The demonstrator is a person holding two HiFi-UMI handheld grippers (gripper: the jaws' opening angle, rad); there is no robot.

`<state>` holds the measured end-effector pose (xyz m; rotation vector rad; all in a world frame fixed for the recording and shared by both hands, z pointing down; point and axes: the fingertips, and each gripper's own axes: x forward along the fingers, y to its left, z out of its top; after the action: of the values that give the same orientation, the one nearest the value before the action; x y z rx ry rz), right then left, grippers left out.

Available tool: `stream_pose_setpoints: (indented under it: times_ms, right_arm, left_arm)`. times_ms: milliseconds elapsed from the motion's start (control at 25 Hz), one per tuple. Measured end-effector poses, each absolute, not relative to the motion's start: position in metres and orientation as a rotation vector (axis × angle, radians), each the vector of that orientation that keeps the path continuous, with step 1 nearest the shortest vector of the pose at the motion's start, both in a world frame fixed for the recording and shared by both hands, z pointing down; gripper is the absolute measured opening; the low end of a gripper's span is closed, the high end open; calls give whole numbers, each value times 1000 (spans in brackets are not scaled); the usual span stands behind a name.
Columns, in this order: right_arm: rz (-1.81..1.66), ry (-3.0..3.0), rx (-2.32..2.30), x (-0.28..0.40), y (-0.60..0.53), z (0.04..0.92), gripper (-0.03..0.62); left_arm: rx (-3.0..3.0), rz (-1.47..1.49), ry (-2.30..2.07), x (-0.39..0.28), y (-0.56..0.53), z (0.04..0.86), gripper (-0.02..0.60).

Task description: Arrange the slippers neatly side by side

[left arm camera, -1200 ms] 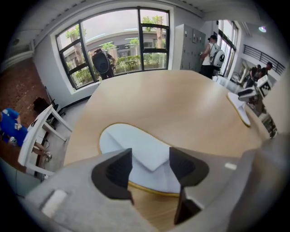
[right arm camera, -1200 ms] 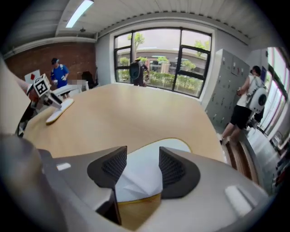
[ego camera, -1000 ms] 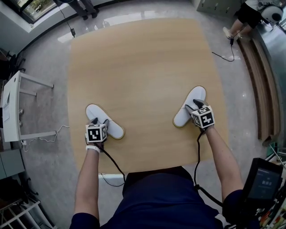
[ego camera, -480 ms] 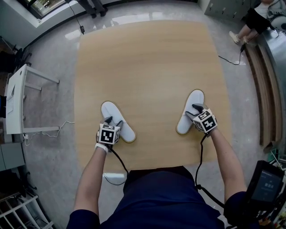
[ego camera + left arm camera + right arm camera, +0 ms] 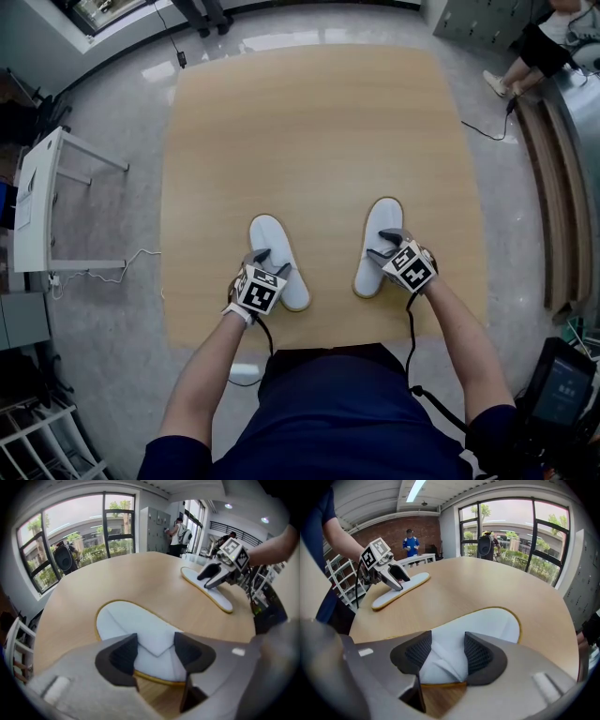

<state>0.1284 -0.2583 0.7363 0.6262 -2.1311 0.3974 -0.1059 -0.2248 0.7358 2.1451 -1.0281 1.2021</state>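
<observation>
Two white slippers with tan sole rims lie on the wooden table point(image 5: 309, 122), toes pointing away from me. My left gripper point(image 5: 272, 264) is shut on the heel end of the left slipper point(image 5: 272, 239); its white upper point(image 5: 131, 625) sits pinched between the dark pads point(image 5: 123, 656). My right gripper point(image 5: 382, 246) is shut on the right slipper point(image 5: 380, 225), with bunched fabric point(image 5: 445, 653) between its pads point(image 5: 477, 654). The slippers lie close together, roughly parallel, a hand's width apart. Each gripper view also shows the other slipper point(image 5: 206, 588) point(image 5: 401, 590) across the table.
The table's near edge runs just behind both grippers. A white side table point(image 5: 37, 187) stands on the floor at the left, with cables point(image 5: 122, 272) beside it. Wooden planks point(image 5: 553, 187) lie along the right, and a person point(image 5: 539, 42) sits at the top right.
Both grippers have moved inward toward the table's middle, each carrying its slipper. The slippers, far apart and splayed before, now lie near each other and almost parallel.
</observation>
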Motion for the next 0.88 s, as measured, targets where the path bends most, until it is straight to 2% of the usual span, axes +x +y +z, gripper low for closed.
stream_pose_setpoints:
  times_ms: [520,880]
  right_arm:
    - [271,-2165,396,60,-199,724,227]
    - [239,-2177,312,20,-165,726,227]
  left_arm:
    - [2301,1266,-821,-46,-172,734,253]
    - [2379,1281,-728,-38,-151,736,253]
